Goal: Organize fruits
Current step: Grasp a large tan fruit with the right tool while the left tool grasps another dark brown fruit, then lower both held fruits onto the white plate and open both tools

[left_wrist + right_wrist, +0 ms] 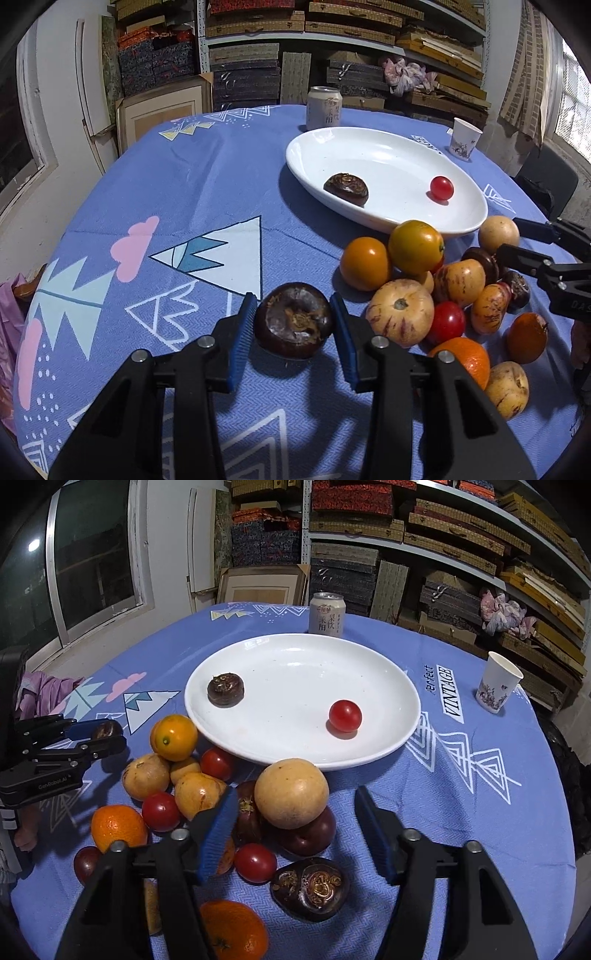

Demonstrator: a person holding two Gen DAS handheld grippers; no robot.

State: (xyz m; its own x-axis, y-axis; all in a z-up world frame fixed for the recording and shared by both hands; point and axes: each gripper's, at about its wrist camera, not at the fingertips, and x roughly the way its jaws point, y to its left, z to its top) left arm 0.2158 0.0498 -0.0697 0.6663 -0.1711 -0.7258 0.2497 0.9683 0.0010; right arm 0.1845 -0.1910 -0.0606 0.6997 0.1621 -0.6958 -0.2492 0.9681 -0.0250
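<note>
My left gripper [293,306] is shut on a dark brown water chestnut [293,321] that rests on the blue cloth, left of the fruit pile. The right wrist view shows this same gripper [114,733] at the far left. My right gripper [296,801] stands open over the pile, its pads either side of a pale yellow round fruit [291,794] without touching it. That fruit lies on a dark one [314,836]. The white plate [295,657] beyond holds a water chestnut [225,689] and a cherry tomato [345,715]. Oranges [118,827], red tomatoes [160,811] and striped yellow fruits [400,314] make up the pile.
A drink can [327,614] stands behind the plate and a paper cup [496,686] at the far right. Another water chestnut [310,888] lies near my right gripper. Shelves of boxes line the back wall. A person's hand [26,838] shows at the left edge.
</note>
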